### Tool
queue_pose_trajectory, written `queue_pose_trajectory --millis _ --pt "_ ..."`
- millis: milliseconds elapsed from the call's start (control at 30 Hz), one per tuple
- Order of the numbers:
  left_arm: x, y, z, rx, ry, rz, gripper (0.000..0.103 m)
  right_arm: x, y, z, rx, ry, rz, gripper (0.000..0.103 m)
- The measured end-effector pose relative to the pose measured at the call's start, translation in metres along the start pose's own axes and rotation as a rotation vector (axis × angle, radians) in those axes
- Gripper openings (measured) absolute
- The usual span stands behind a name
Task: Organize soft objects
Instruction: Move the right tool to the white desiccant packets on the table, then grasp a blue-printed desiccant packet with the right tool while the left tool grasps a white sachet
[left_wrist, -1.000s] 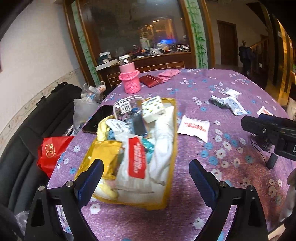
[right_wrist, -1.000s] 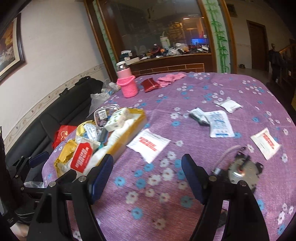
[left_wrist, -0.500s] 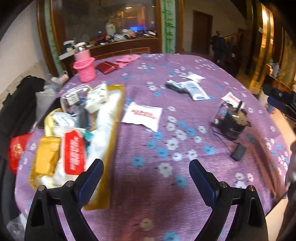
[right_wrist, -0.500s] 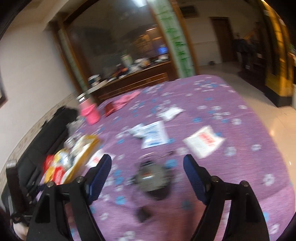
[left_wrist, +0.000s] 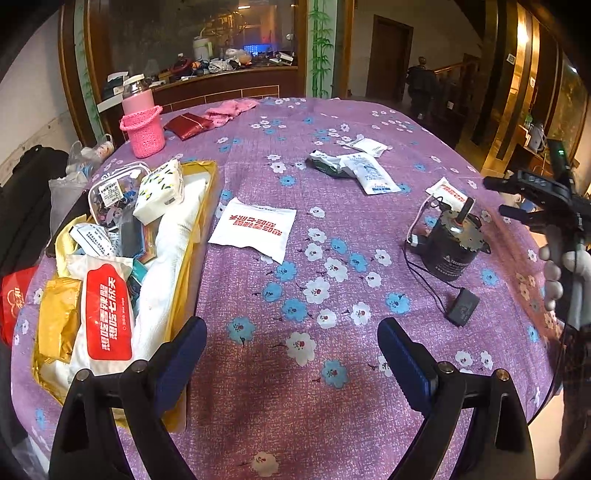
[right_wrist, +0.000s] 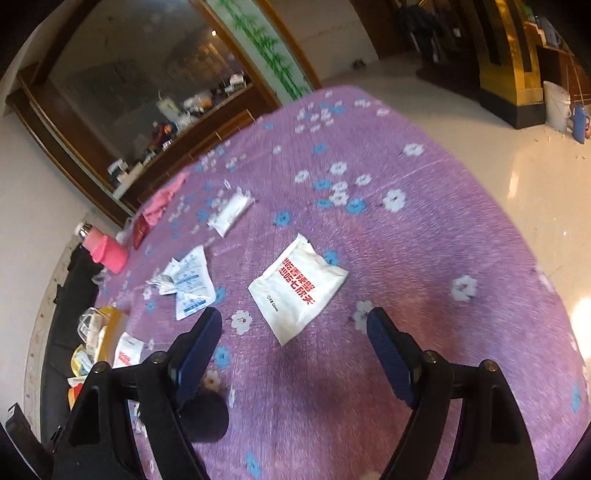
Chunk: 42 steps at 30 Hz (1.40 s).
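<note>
A yellow tray (left_wrist: 192, 258) at the table's left holds several soft packets. Loose white packets lie on the purple flowered cloth: one with red print (left_wrist: 255, 229) beside the tray, blue-printed ones (left_wrist: 371, 171) farther back, and one (left_wrist: 448, 192) behind a black motor (left_wrist: 448, 247). My left gripper (left_wrist: 291, 354) is open and empty above the front of the cloth. My right gripper (right_wrist: 295, 347) is open and empty, just short of a white red-print packet (right_wrist: 299, 286); it also shows at the right edge of the left wrist view (left_wrist: 532, 206).
A pink bottle in a knitted holder (left_wrist: 142, 118), a red pouch (left_wrist: 186, 125) and pink cloth (left_wrist: 231, 109) sit at the table's far left. The motor's cable and a small black box (left_wrist: 463, 306) trail to the front right. A black sofa (left_wrist: 22, 206) flanks the left.
Both grippers swung right. The left view shifted from the tray to the table's middle. The right gripper passed over the motor and now faces the white red-print packet on the right.
</note>
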<state>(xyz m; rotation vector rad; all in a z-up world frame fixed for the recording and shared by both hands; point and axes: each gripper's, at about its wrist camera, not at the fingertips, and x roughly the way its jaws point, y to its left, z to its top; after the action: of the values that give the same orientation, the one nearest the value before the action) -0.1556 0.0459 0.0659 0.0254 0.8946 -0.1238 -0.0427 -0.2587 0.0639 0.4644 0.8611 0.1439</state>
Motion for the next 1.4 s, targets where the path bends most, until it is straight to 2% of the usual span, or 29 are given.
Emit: queue_pose_trajectory --millis 100,200,333,500,633,700,767,833,967,1133,1233,1333,1400 --pt "0.003 0.005 0.005 -0.023 0.004 -0.023 0.095 0.012 0.016 0.004 -0.029 0.018 0.021 0.08" --pt "0.007 0.011 0.01 -0.044 0.005 -0.038 0.095 0.027 0.047 0.013 -0.115 0.048 0.035 0.08" --pt "0.012 0.013 0.013 -0.053 0.003 -0.064 0.095 0.059 0.088 0.026 -0.242 0.16 0.059 0.08" --pt "0.017 0.02 0.013 -0.06 0.016 -0.088 0.095 0.117 0.141 0.035 -0.463 0.336 -0.037 0.08" --pt "0.018 0.032 0.015 -0.076 0.012 -0.098 0.095 0.156 0.169 0.03 -0.57 0.44 -0.084 0.08" --pt "0.018 0.038 0.016 -0.082 0.007 -0.103 0.095 0.169 0.177 0.026 -0.616 0.462 -0.116 0.08" --pt "0.017 0.041 0.018 -0.086 0.002 -0.112 0.095 0.177 0.181 0.021 -0.654 0.484 -0.158 0.07" --pt "0.015 0.045 0.024 -0.09 -0.004 -0.13 0.095 0.171 0.185 0.023 -0.676 0.472 -0.134 0.049" --pt "0.021 0.048 0.041 -0.115 0.006 -0.176 0.095 0.154 0.176 0.031 -0.637 0.464 -0.096 0.035" --pt "0.037 0.039 0.073 -0.16 0.027 -0.244 0.095 0.116 0.145 0.043 -0.523 0.386 0.005 0.034" --pt "0.054 0.027 0.093 -0.165 0.051 -0.261 0.095 0.088 0.117 0.049 -0.409 0.315 0.112 0.034" --pt "0.078 0.014 0.115 -0.168 0.06 -0.273 0.095 0.06 0.09 0.048 -0.282 0.202 0.206 0.035" --pt "0.099 0.008 0.128 -0.186 0.079 -0.273 0.095 0.048 0.076 0.043 -0.229 0.13 0.235 0.035"
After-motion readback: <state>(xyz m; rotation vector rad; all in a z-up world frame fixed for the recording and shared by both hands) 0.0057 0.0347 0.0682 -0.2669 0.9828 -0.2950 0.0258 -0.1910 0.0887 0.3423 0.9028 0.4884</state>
